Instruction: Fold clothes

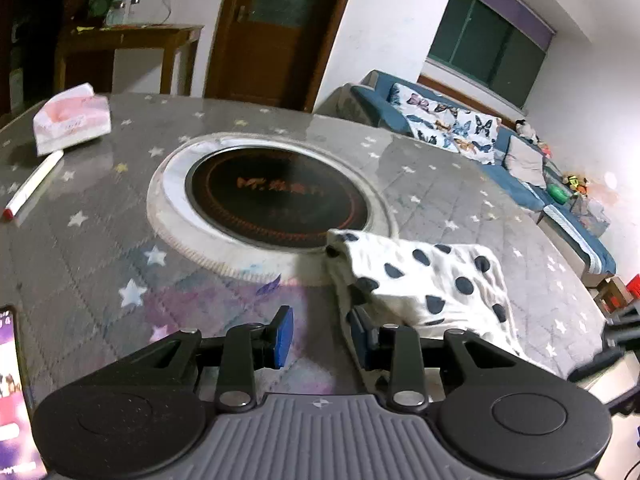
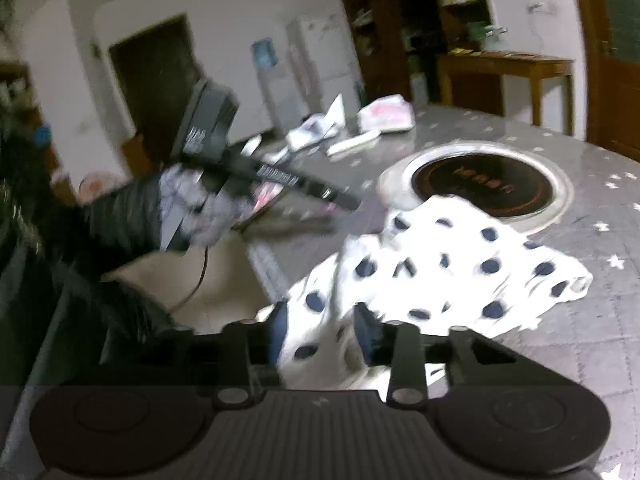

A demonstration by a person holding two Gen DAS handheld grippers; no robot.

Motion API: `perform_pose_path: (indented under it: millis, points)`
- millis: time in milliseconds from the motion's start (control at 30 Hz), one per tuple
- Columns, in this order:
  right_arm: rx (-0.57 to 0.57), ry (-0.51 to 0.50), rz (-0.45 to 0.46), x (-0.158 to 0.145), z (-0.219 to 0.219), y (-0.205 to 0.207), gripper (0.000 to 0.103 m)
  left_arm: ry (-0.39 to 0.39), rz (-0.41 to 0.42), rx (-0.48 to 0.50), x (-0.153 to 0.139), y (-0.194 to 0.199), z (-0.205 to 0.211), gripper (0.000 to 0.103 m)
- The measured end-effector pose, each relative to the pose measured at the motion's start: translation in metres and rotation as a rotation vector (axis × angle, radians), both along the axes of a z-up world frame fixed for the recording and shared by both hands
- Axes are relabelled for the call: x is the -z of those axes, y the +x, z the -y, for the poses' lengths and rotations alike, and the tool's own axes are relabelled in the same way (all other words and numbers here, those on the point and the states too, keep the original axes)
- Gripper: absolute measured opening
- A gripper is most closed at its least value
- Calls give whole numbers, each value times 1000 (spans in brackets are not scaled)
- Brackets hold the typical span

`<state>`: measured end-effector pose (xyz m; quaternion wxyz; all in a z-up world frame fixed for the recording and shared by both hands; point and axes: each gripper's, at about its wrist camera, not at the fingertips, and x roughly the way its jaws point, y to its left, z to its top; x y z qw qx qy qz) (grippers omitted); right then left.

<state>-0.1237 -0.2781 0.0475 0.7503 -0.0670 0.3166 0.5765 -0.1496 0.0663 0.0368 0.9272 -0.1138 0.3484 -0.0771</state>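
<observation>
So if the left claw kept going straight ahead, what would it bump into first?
Probably nothing on the bare tablecloth until the round cooker ring. The left claw is open, and the spotty cloth lies just to its right.

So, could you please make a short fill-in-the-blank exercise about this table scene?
1. The white cloth has dark ___ on it.
2. The tissue pack is white and ___.
3. The table cover is printed with small ___.
4. The left gripper is ___, holding nothing.

Missing words: dots; pink; stars; open
</observation>
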Motion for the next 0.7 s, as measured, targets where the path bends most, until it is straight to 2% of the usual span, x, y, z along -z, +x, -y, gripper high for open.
perform_pose_path:
  millis: [100,200,367,600,700]
  points:
    - [97,27,-47,2,2,22,44,5,14,24,-5,1,6,35]
    - [159,59,-135,15,-3,48,50,12,29,43,-9,3,10,36]
    - [162,56,-210,37,-16,62,50,4,56,89,-16,1,15,36]
    - [237,70,-240,44,-5,68,50,-12,62,286,-13,-8,48,36]
    - [255,107,-304,49,1,79,51,0,51,351,-7,-4,64,36]
